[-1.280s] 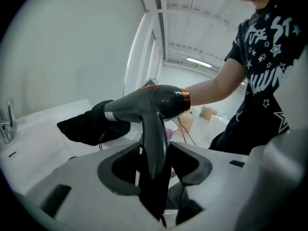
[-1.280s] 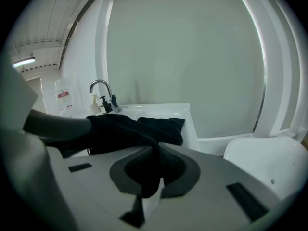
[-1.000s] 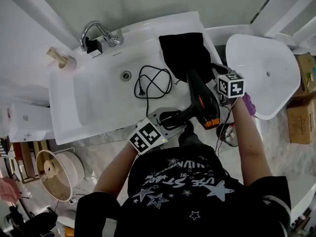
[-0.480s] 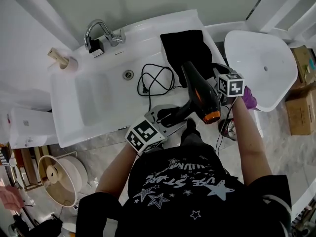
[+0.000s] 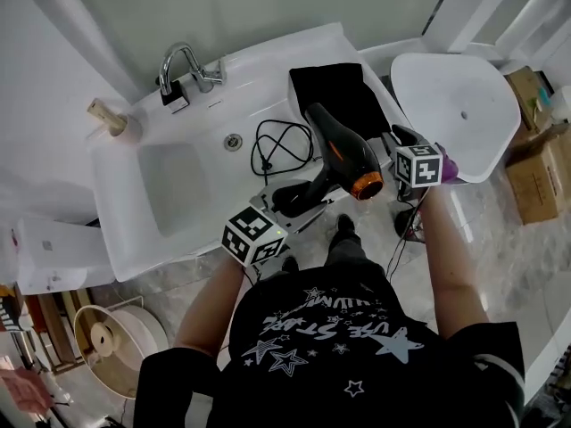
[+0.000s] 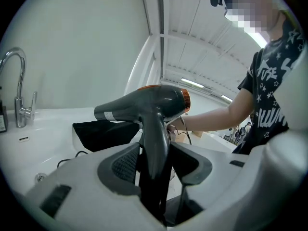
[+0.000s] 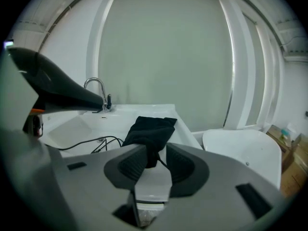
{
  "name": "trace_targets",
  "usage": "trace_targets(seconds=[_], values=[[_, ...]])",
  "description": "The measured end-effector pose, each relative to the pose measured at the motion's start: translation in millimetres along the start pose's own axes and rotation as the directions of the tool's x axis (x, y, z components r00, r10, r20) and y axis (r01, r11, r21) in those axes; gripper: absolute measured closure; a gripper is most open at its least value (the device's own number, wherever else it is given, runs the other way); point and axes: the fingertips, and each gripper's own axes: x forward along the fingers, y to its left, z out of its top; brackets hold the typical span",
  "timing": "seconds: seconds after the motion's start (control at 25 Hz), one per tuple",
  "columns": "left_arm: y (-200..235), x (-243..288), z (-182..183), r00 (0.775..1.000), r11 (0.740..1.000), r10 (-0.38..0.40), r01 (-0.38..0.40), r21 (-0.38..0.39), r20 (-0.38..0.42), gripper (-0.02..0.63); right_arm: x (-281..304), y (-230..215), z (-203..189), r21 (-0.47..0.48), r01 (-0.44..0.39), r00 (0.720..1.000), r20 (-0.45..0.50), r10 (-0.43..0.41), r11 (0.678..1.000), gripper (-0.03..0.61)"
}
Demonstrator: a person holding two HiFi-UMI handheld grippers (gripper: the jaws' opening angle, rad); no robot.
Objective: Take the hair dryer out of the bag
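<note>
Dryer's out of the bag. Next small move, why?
Probably set the black, orange-ringed hair dryer on the white sink counter: the left gripper clamps its handle, clear of the black cloth bag; the right gripper's jaws are opening, bag tip loose between them.

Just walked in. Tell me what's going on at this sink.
A person at the white sink counter works with a gripper in each hand. The left gripper is clamped on the handle of the dark grey hair dryer with an orange ring, holding it above the counter, clear of the black cloth bag lying at the counter's right end. The right gripper has its jaws opening; the bag's near edge shows between them, not pinched. The dryer's black cord lies looped on the counter.
</note>
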Motion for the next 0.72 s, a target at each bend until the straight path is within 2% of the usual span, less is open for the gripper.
trace_targets(seconds=[0.24, 0.36, 0.52, 0.64, 0.72], values=[[0.7, -21.2, 1.2, 1.000, 1.000, -0.011, 0.011, -0.008, 0.003, 0.410, -31.3, 20.0, -25.1, 0.045, 0.049, 0.998, -0.033, -0.047, 0.998, 0.377], [-2.1, -27.5, 0.2, 1.000, 1.000, -0.019, 0.019, -0.001, -0.003, 0.410, -50.2, 30.4, -44.7, 0.070, 0.058, 0.998, -0.038, -0.055, 0.996, 0.371], [-8.2, -29.2, -1.4, 1.000, 1.000, -0.029, 0.029, 0.005, 0.002, 0.410, -72.8, 46.0, -58.3, 0.090, 0.060, 0.998, -0.009, -0.060, 0.994, 0.398], [-14.1, -26.4, -0.3, 0.999, 0.999, -0.037, 0.037, 0.003, 0.017, 0.410, -85.5, 53.9, -50.4, 0.112, 0.042, 0.997, 0.064, -0.049, 0.993, 0.425], [-16.9, -23.6, 1.3, 0.999, 1.000, -0.030, 0.030, 0.010, 0.024, 0.410, -94.0, 57.3, -42.8, 0.127, 0.034, 0.993, 0.104, -0.048, 0.991, 0.473]])
